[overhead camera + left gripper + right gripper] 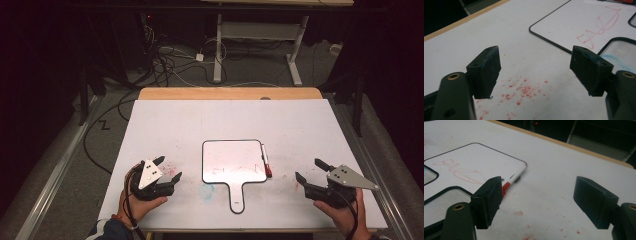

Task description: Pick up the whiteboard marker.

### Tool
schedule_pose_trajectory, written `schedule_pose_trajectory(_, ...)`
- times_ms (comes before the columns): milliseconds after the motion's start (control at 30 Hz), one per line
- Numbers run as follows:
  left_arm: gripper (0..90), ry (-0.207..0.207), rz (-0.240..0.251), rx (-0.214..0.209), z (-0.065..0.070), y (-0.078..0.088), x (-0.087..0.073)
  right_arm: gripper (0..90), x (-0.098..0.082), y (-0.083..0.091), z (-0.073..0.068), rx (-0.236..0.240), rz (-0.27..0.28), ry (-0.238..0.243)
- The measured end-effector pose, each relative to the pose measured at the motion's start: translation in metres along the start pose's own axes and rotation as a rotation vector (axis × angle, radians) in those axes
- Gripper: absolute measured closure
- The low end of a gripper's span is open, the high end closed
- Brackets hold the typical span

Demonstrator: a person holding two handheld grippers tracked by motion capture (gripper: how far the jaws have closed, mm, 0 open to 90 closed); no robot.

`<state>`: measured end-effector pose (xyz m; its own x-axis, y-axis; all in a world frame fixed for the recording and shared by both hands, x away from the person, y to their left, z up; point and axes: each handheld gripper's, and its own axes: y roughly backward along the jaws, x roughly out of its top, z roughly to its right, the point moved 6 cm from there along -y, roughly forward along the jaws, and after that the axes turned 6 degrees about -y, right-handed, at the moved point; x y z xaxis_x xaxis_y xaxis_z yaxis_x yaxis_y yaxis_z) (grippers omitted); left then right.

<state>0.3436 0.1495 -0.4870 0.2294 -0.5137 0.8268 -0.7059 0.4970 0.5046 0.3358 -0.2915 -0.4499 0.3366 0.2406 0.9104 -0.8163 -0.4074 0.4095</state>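
A small whiteboard (233, 161) with a handle lies flat in the middle of the counter (170, 120). There is a red drawing (599, 27) on the board. A red pen (265, 161) lies just beside the board, along its right edge, with its red cap toward the person.

The left gripper (167, 169) rests on the counter to the left of the board. Its jaws are wide apart and it holds nothing. The right gripper (310, 170) rests to the right of the board, near the pen. Its jaws are wide apart too, and nothing is in them.

Little red specks (522, 88) are on the counter left of the board.

The work looks like it has to do with the board and the pen. Neither one is touched or picked up yet, so almost all of the work looks left to do
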Motion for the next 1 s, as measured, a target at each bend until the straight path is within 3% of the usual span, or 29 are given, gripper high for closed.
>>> schedule_pose_trajectory(67, 23.4, -0.026, -0.004, 0.006, -0.001, -0.003, 0.000, 24.4, -0.002, -0.004, 0.000, 0.009, -0.005, -0.011)
schedule_pose_trajectory(133, 23.2, -0.016, -0.010, -0.006, 0.001, -0.003, 0.000, 23.7, -0.005, -0.008, -0.001, 0.028, -0.035, 0.002)
schedule_pose_trajectory(233, 22.4, -0.042, -0.025, -0.007, 0.002, -0.004, -0.003, 24.5, -0.006, -0.008, 0.001, 0.017, -0.036, -0.012)
schedule_pose_trajectory(400, 22.4, -0.034, -0.009, -0.021, 0.002, -0.001, -0.005, 25.2, -0.002, -0.008, 0.002, 0.022, -0.014, -0.035)
schedule_pose_trajectory(500, 22.4, -0.047, 0.004, -0.008, 0.002, 0.000, -0.003, 26.2, -0.002, -0.012, 0.003, 0.020, -0.026, -0.031)
schedule_pose_trajectory(567, 22.4, -0.043, -0.009, -0.016, 0.004, -0.001, -0.004, 26.3, -0.004, -0.015, 0.003, 0.018, -0.057, -0.034)
schedule_pose_trajectory(700, 22.4, -0.065, -0.024, -0.010, 0.003, -0.004, -0.005, 26.9, -0.002, -0.021, 0.005, 0.062, -0.081, -0.035)
schedule_pose_trajectory(800, 22.4, -0.047, -0.027, -0.021, 0.003, -0.004, -0.006, 29.4, 0.005, -0.030, 0.005, 0.084, -0.111, -0.049)
schedule_pose_trajectory(833, 22.4, -0.062, -0.025, -0.007, 0.002, -0.004, -0.006, 31.6, 0.007, -0.034, 0.006, 0.073, -0.130, -0.052)
schedule_pose_trajectory(867, 22.4, -0.050, -0.029, -0.017, 0.003, -0.004, -0.006, 31.7, 0.009, -0.038, 0.006, 0.072, -0.161, -0.052)
schedule_pose_trajectory(933, 22.4, -0.061, -0.028, -0.009, 0.002, -0.004, -0.006, 36.3, 0.014, -0.045, 0.004, 0.103, -0.174, -0.052)
schedule_pose_trajectory(1000, 22.4, -0.050, -0.034, -0.017, 0.003, -0.005, -0.007, 35.8, 0.019, -0.056, 0.003, 0.087, -0.227, -0.046)
